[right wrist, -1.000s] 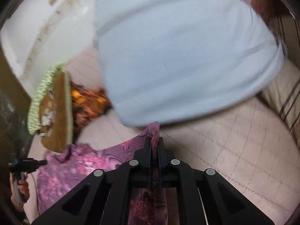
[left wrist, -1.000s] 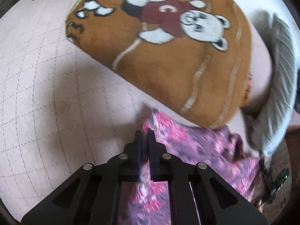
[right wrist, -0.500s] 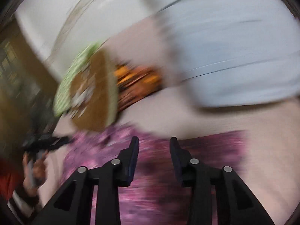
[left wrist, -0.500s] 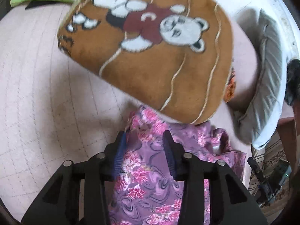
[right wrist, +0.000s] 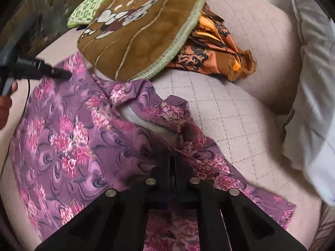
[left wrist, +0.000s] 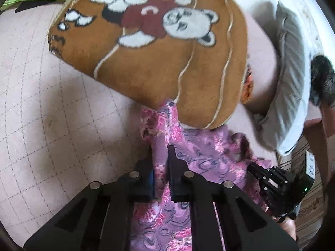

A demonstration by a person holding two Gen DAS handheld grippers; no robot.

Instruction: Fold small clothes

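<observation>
A purple garment with pink flowers (right wrist: 69,138) lies spread on a quilted beige cushion (right wrist: 226,113). Its neckline faces the brown mat. My right gripper (right wrist: 172,161) is shut on the garment's shoulder near the sleeve. My left gripper (left wrist: 161,159) is shut on a raised fold of the same garment (left wrist: 201,146) at its edge. The left gripper also shows in the right wrist view (right wrist: 62,74), pinching the garment's far left corner. The right gripper shows in the left wrist view (left wrist: 254,168) at the garment's right side.
A brown mat with a cartoon bear (left wrist: 159,48) lies just beyond the garment and overlaps its top edge. An orange patterned cloth (right wrist: 211,50) sits under the mat's right side. A grey-white pillow (right wrist: 314,83) lies at the right. A green patterned cloth (right wrist: 94,4) lies behind the mat.
Both grippers let go, opened half a second ago, then moved and shut again on new spots of the purple garment. The right wrist view swung down onto the spread garment.
</observation>
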